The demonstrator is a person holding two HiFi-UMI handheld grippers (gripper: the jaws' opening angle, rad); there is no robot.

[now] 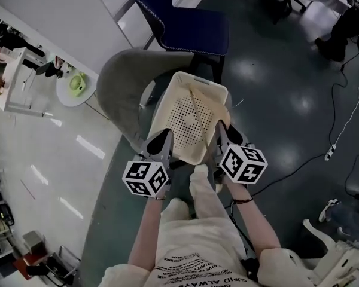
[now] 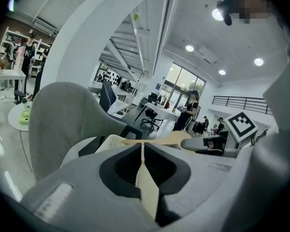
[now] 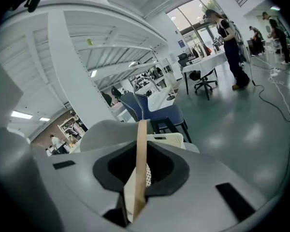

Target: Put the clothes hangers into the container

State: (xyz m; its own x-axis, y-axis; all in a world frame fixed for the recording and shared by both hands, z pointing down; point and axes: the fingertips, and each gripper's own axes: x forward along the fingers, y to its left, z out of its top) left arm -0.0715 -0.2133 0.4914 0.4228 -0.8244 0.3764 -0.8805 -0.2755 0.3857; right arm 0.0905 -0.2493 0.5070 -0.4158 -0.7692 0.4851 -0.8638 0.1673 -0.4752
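A cream perforated container (image 1: 167, 103) hangs over a grey chair, carried between both grippers. A wooden clothes hanger (image 1: 198, 99) lies inside it, reaching toward the right rim. My left gripper (image 1: 160, 143) is shut on the container's left rim; in the left gripper view the cream perforated rim (image 2: 146, 185) runs between the closed jaws of that gripper (image 2: 141, 146). My right gripper (image 1: 222, 137) is at the right rim. In the right gripper view its jaws (image 3: 141, 151) are shut on a tan wooden hanger bar (image 3: 141, 149), with the cream container wall (image 3: 131, 187) right behind it.
The grey shell chair (image 1: 119, 76) sits under the container, with a blue chair (image 1: 185, 23) behind it. A small round white table (image 1: 75, 88) holding a green item stands to the left. Cables (image 1: 347, 118) run across the floor at right. The person's legs (image 1: 200, 190) are below the container.
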